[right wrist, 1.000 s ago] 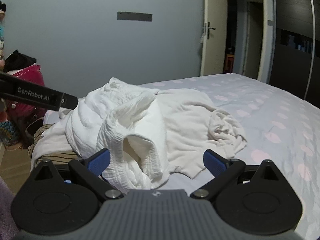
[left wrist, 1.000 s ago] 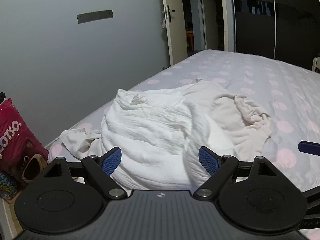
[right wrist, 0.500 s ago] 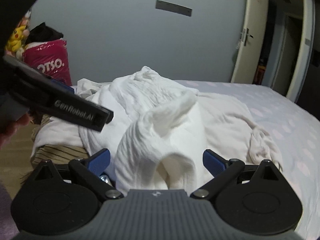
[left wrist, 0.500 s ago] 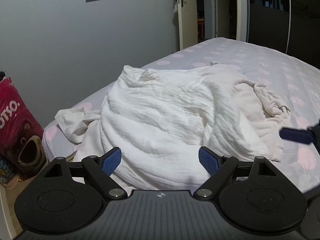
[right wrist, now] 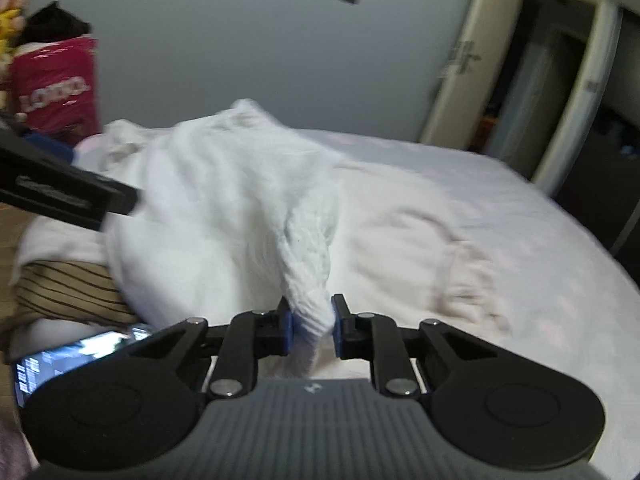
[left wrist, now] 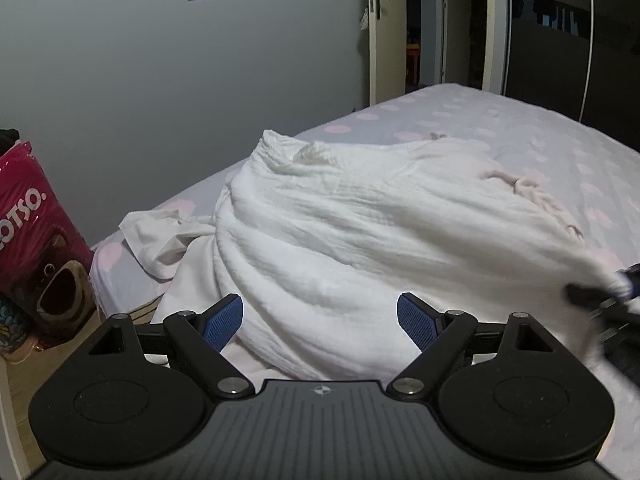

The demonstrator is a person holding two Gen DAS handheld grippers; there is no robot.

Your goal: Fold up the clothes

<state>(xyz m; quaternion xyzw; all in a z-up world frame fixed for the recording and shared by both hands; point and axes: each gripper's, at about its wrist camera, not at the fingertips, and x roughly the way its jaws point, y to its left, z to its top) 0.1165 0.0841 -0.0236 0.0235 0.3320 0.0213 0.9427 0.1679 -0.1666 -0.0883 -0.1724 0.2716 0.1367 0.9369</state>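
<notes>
Clearly the work is at its opening step: a white crinkled-gauze garment (left wrist: 360,232) lies heaped near the foot edge of the bed (left wrist: 500,120), whose lilac sheet carries pale pink dots, and one end of it is being lifted free of the pile. The right gripper (right wrist: 312,326) has its blue-padded fingers (right wrist: 286,330) pinching a bunched, rope-like tail of that gauze, the fabric drawn taut from the mound toward the camera. The left gripper (left wrist: 320,318) hovers low over the near side of the heap with its fingers spread wide and nothing between them. Under the gauze sits a smoother cream cotton garment (right wrist: 420,240), limp and rumpled, and a beige cloth with dark stripes (right wrist: 68,292) shows at the bed's edge. The gauze looks light, soft and clingy, likely to drag its neighbours along. Next, I judge, the left gripper needs to find a second corner or hem and close on it, so the piece can be shaken open and laid flat. A glossy pink bag (left wrist: 32,232) stands on the floor beside the bed.
</notes>
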